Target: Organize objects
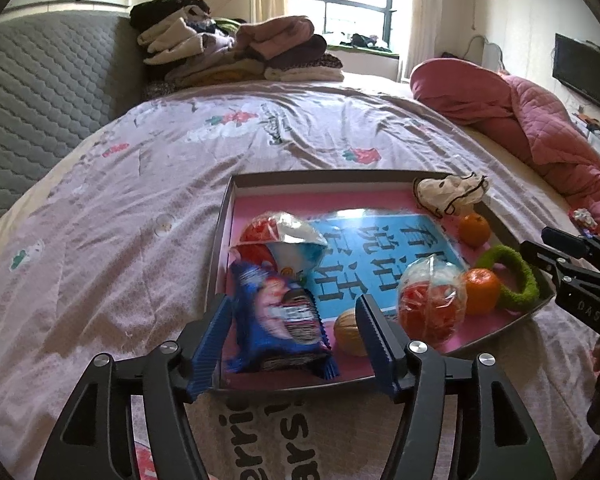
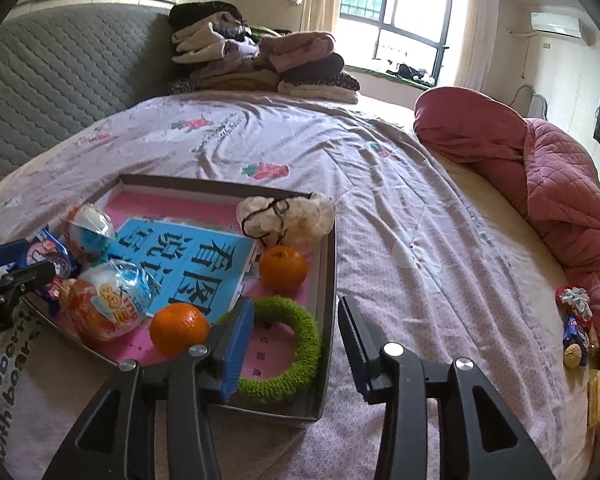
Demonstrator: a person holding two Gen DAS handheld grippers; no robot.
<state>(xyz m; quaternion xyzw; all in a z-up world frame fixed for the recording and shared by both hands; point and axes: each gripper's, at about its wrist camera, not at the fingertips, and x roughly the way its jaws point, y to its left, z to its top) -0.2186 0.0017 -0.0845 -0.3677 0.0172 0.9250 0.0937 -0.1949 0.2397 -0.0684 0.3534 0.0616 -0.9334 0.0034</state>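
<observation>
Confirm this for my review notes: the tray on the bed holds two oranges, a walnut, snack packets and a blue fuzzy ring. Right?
Not quite: the fuzzy ring is green, not blue, as the right wrist view shows. The rest stands: the tray holds two oranges, a walnut and snack packets.

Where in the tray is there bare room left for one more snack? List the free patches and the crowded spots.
Tray: the far strip of pink floor behind the blue booklet is bare, between the far wall and the white pouch. Crowded: the near left with the blue cookie pack and walnut, and the right side with oranges and green ring.
</observation>
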